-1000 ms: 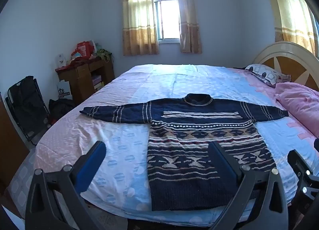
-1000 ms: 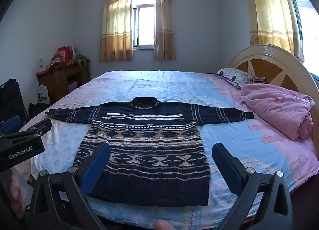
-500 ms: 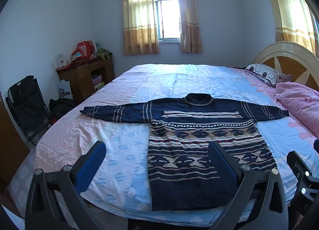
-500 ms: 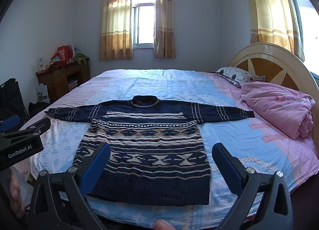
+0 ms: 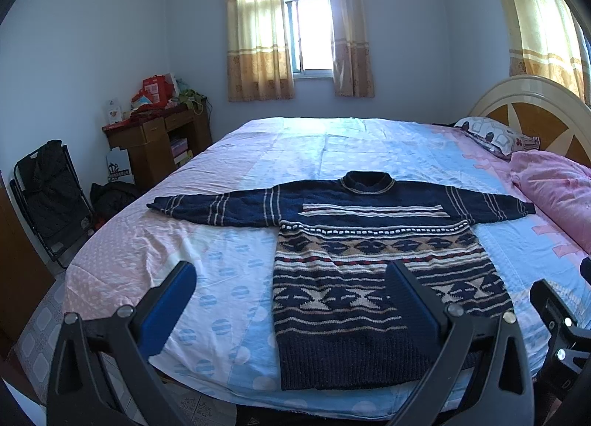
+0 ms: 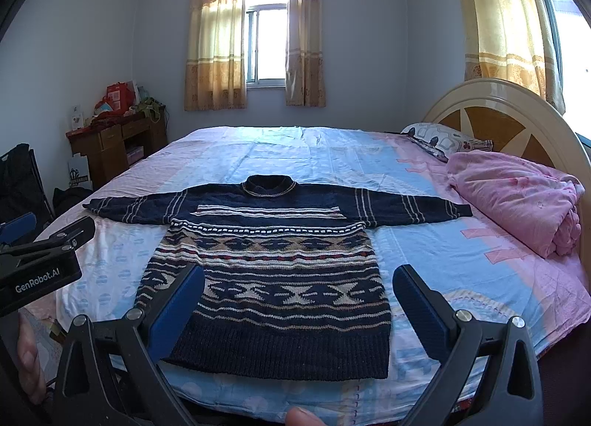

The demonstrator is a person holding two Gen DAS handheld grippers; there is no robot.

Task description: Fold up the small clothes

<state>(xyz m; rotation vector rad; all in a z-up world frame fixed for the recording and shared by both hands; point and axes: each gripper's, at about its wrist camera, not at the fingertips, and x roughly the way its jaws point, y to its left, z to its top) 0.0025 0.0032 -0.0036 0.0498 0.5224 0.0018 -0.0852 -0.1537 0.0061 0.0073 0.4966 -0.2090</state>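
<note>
Left wrist view: the sweater lies flat on the bed, sleeves out to both sides, near the front edge.
Left gripper: fingers spread wide, holding nothing, hovering short of the hem.
Progress: no fold visible; every fold is yet to come, I'd judge.
Right wrist view: same sweater, collar toward the window, hem toward the camera.
Long axis: sleeve tip to sleeve tip, running across the bed; the body runs collar to hem.
Right gripper: fingers apart, empty, above the hem.
</note>
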